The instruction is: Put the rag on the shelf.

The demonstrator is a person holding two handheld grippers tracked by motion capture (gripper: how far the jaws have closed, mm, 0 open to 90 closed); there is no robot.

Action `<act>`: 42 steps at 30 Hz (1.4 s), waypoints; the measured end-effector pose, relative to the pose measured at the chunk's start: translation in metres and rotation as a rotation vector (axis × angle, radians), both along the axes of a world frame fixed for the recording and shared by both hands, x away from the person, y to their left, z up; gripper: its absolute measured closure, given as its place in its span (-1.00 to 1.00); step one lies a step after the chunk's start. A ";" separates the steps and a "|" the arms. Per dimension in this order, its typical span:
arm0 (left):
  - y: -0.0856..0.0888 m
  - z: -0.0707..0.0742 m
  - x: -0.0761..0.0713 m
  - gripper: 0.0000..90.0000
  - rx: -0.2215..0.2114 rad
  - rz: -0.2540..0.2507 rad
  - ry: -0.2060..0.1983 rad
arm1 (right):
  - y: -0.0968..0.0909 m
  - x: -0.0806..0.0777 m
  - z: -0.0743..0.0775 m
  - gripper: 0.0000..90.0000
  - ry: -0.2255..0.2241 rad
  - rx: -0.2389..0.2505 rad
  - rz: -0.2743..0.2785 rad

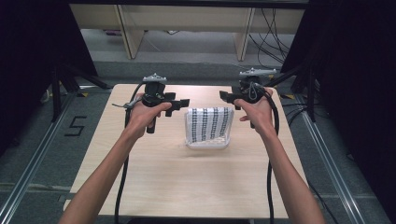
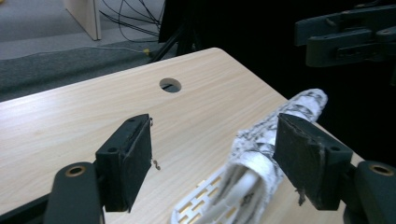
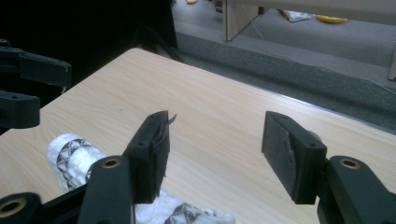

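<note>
Across the middle of the floor stands the pale wooden counter (image 1: 187, 186), its far edge facing grey carpet, desk legs and loose cables. Slightly toward that far edge, about midway between the left and right edges, sits a white slotted basket (image 1: 208, 142) with a folded black-and-white patterned cloth (image 1: 209, 123) draped over and into it.

From the high view, the left tongs (image 1: 180, 103) hang just left of the cloth and the right tongs (image 1: 225, 96) just right of it, each pointing inward, both above the counter and apart from the cloth. How wide the jaws stand is hard to read from up there.

That shows in the left gripper view, where the left tongs (image 2: 212, 156) are released, jaws spread with nothing between the pads; the cloth (image 2: 261, 154) passes close by the right-hand jaw, and the basket (image 2: 198, 196) shows its slots below. A round cable hole (image 2: 170, 85) in the counter (image 2: 93, 112) also shows.

Seen from the right gripper view, the right tongs (image 3: 215, 149) are likewise released, with bare counter (image 3: 215, 107) between the jaws. The cloth (image 3: 70, 158) lies low at the left, beyond the left-hand jaw.
</note>
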State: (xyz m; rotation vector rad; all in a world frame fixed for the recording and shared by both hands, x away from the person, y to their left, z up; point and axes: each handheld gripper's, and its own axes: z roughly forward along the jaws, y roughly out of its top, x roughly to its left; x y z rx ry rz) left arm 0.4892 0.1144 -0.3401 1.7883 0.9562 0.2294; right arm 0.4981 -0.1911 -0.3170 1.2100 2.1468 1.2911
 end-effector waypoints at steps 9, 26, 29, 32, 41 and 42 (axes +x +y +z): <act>-0.002 0.010 -0.020 -0.41 0.049 -0.020 -0.062 | 0.001 -0.011 0.007 -0.10 -0.008 0.011 0.018; 0.001 0.011 -0.054 -0.42 0.035 -0.057 -0.080 | 0.002 -0.037 0.010 -0.19 -0.033 0.029 0.068; 0.003 0.010 -0.059 -0.42 0.039 -0.064 -0.084 | 0.001 -0.040 0.011 -0.19 -0.031 0.028 0.069; 0.004 0.008 -0.063 -0.43 0.024 -0.066 -0.092 | 0.002 -0.042 0.011 -0.20 -0.037 0.040 0.075; 0.007 0.004 -0.072 -0.43 0.007 -0.078 -0.083 | 0.000 -0.048 0.009 -0.22 -0.037 0.046 0.093; 0.007 0.004 -0.074 -0.43 0.012 -0.078 -0.090 | -0.002 -0.050 0.009 -0.23 -0.045 0.041 0.090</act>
